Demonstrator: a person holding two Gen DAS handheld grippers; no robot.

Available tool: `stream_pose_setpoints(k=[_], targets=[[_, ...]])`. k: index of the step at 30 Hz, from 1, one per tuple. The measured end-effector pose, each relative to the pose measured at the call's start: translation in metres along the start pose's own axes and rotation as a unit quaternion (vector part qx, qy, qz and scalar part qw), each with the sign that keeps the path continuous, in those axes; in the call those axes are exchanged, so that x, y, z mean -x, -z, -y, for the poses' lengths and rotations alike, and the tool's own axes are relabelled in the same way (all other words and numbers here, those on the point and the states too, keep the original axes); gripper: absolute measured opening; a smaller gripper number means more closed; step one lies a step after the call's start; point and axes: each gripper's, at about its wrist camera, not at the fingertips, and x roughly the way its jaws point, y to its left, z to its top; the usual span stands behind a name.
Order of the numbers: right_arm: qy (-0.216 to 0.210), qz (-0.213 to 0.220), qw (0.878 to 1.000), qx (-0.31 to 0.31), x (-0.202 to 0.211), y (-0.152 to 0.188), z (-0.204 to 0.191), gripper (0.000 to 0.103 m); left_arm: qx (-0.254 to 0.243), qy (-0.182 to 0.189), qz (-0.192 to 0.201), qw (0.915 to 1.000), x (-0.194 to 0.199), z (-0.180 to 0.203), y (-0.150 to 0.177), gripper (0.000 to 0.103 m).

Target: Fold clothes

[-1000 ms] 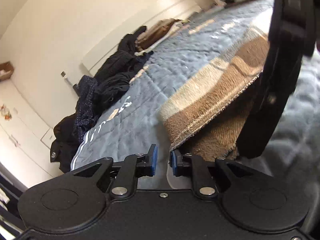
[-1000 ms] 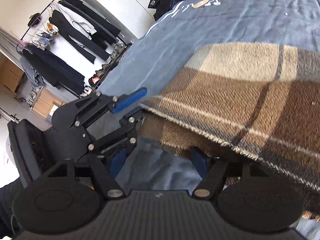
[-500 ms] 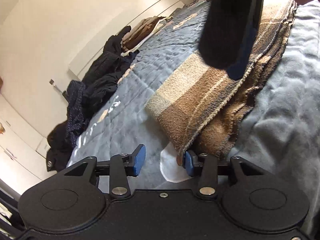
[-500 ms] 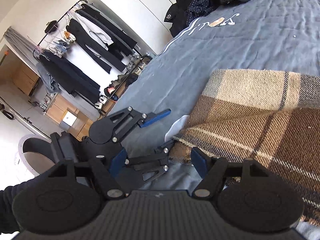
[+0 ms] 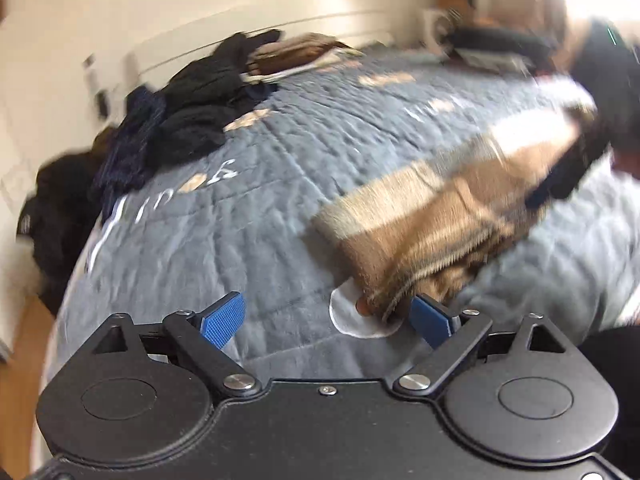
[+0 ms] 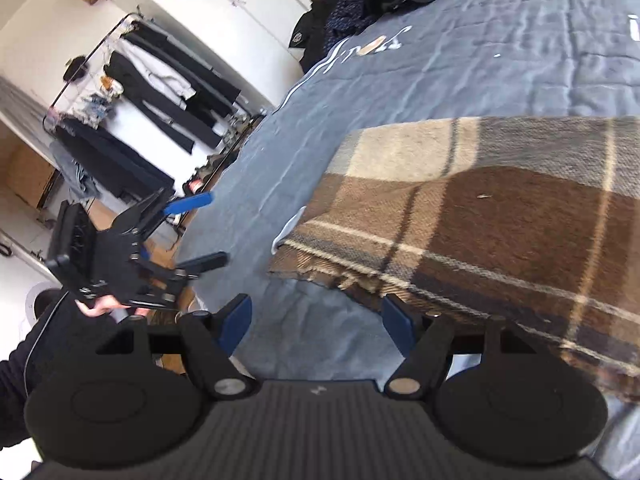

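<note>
I see the brown-and-tan plaid woollen garment (image 6: 480, 216) lying folded in layers on the grey-blue quilted bedspread (image 6: 440, 60), close to the bed's near edge. My left gripper (image 5: 328, 316) is spreading its jaws, nothing pinched between them, the garment's corner just beside its right pad. My right gripper (image 6: 316, 318) stands released over bare quilt, beside the frayed hem. I judge the cloth thick, soft and floppy, fairly light; I'd pinch it at the doubled near corners.
</note>
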Motion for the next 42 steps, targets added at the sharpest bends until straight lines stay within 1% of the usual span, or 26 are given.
stream_pose_setpoints(k=[1, 2, 4, 6, 8, 9, 12, 16, 21, 22, 23, 24, 25, 26, 28, 30, 31, 32, 33, 34, 35, 36, 38, 39, 40, 42], targets=[[0.003, 0.007, 1.0, -0.005, 0.005, 0.001, 0.003, 0.071, -0.012, -0.006, -0.002, 0.9999, 0.0, 0.007, -0.003, 0.082], [0.003, 0.014, 1.0, -0.012, 0.01, 0.001, 0.006, 0.071, -0.035, -0.013, -0.003, 0.9993, -0.001, 0.019, -0.004, 0.079], [0.007, 0.026, 0.999, -0.025, 0.02, 0.002, 0.012, 0.071, -0.072, -0.029, -0.004, 0.997, -0.008, 0.041, -0.004, 0.065], [0.016, 0.035, 0.999, -0.029, 0.027, 0.003, 0.015, 0.071, -0.1, -0.039, -0.011, 0.9941, -0.021, 0.06, 0.0, 0.059], [0.022, 0.039, 0.999, -0.023, 0.028, 0.001, 0.014, 0.071, -0.128, -0.041, -0.015, 0.9908, -0.033, 0.075, 0.004, 0.058], [0.022, 0.039, 0.999, -0.02, 0.028, 0.0, 0.012, 0.071, -0.138, -0.042, -0.014, 0.9894, -0.037, 0.081, 0.005, 0.054], [0.017, 0.039, 0.999, -0.015, 0.023, -0.002, 0.007, 0.071, -0.147, -0.053, -0.001, 0.9878, -0.041, 0.089, 0.002, 0.044], [0.006, 0.034, 0.999, -0.009, 0.015, -0.004, 0.001, 0.071, -0.157, -0.07, -0.008, 0.9851, -0.05, 0.086, -0.002, 0.04], [0.006, 0.034, 0.999, -0.008, 0.013, -0.004, 0.0, 0.071, -0.198, -0.07, -0.024, 0.9774, -0.069, 0.098, 0.003, 0.04], [0.007, 0.033, 0.999, -0.009, 0.013, -0.004, 0.0, 0.071, -0.211, -0.074, -0.021, 0.9745, -0.073, 0.101, 0.005, 0.037], [0.009, 0.033, 0.999, -0.009, 0.014, -0.004, 0.001, 0.071, -0.223, -0.08, -0.019, 0.9713, -0.075, 0.105, 0.008, 0.032], [0.01, 0.034, 0.999, -0.01, 0.016, -0.004, 0.002, 0.071, -0.229, -0.082, -0.018, 0.9697, -0.077, 0.107, 0.009, 0.017], [0.012, 0.035, 0.999, -0.012, 0.018, -0.003, 0.003, 0.071, -0.226, -0.079, -0.015, 0.9707, -0.077, 0.108, 0.009, 0.01], [0.013, 0.036, 0.999, -0.013, 0.02, -0.003, 0.004, 0.071, -0.22, -0.076, -0.01, 0.9724, -0.075, 0.108, 0.008, 0.008], [0.016, 0.039, 0.999, -0.016, 0.025, -0.003, 0.008, 0.071, -0.213, -0.065, -0.004, 0.9749, -0.069, 0.107, 0.006, 0.007], [0.018, 0.042, 0.999, -0.019, 0.03, -0.002, 0.011, 0.071, -0.199, -0.044, -0.01, 0.9789, -0.061, 0.104, 0.004, 0.009], [0.02, 0.043, 0.999, -0.021, 0.033, -0.001, 0.013, 0.071, -0.191, -0.031, -0.018, 0.9809, -0.057, 0.102, 0.003, 0.013], [0.021, 0.046, 0.998, -0.023, 0.035, -0.001, 0.015, 0.071, -0.188, -0.016, -0.03, 0.9816, -0.055, 0.102, 0.001, 0.02], [0.023, 0.048, 0.998, -0.025, 0.038, 0.0, 0.017, 0.071, -0.19, -0.004, -0.037, 0.981, -0.052, 0.102, -0.001, 0.045], [0.025, 0.051, 0.998, -0.028, 0.04, 0.0, 0.019, 0.071, -0.19, 0.004, -0.032, 0.9813, -0.046, 0.1, -0.003, 0.073], [0.026, 0.053, 0.998, -0.031, 0.042, 0.0, 0.022, 0.071, -0.183, 0.008, -0.02, 0.9829, -0.04, 0.096, -0.005, 0.08], [0.028, 0.056, 0.998, -0.033, 0.045, -0.001, 0.024, 0.071, -0.166, 0.011, -0.011, 0.986, -0.035, 0.089, -0.009, 0.082], [0.032, 0.062, 0.997, -0.034, 0.051, -0.002, 0.03, 0.071, -0.1, 0.018, -0.007, 0.9948, -0.035, 0.065, -0.025, 0.078], [0.036, 0.066, 0.997, -0.035, 0.054, -0.003, 0.033, 0.071, -0.062, 0.019, -0.013, 0.9978, -0.041, 0.05, -0.033, 0.068], [0.041, 0.07, 0.996, -0.037, 0.058, -0.004, 0.036, 0.071, -0.024, 0.02, -0.019, 0.9993, -0.047, 0.035, -0.042, 0.061], [0.054, 0.08, 0.994, -0.041, 0.068, -0.006, 0.044, 0.071, 0.06, 0.021, -0.043, 0.997, -0.069, 0.004, -0.056, 0.06]])
